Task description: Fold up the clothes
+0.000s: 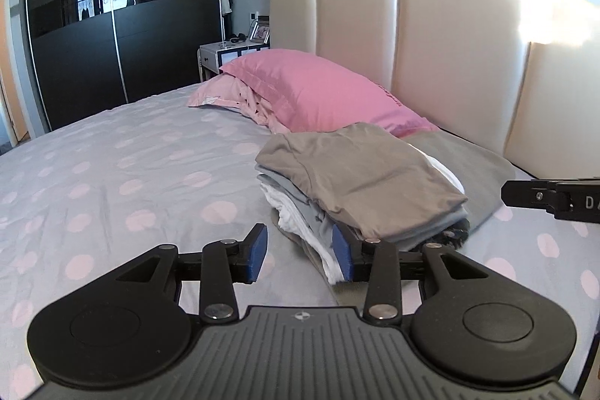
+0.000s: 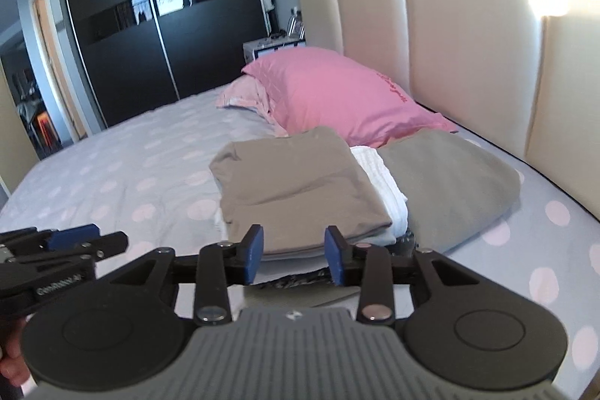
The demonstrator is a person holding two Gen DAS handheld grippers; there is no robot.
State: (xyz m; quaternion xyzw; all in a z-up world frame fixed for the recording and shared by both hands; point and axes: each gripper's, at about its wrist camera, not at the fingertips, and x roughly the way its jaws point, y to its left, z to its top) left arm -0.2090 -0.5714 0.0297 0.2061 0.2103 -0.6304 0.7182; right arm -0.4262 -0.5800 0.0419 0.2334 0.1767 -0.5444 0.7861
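Note:
A stack of folded clothes [image 1: 360, 190] lies on the bed, a taupe garment [image 2: 292, 182] on top, with grey, white and dark patterned pieces under it. My left gripper [image 1: 300, 257] stands open just before the stack's near left corner, nothing between its blue pads. My right gripper [image 2: 294, 255] is open too, hovering at the stack's near edge, its pads [image 2: 253, 252] empty. The right gripper's tip [image 1: 543, 199] shows at the right edge of the left wrist view; the left gripper [image 2: 71, 242] shows at the left edge of the right wrist view.
A grey folded blanket or pillow [image 2: 450, 182] lies right of the stack. Pink pillows [image 1: 318, 92] rest against the cream padded headboard [image 1: 450, 36]. The dotted lilac sheet [image 1: 112, 175] spreads left. A dark wardrobe [image 1: 112, 6] and a nightstand [image 1: 225, 55] stand beyond.

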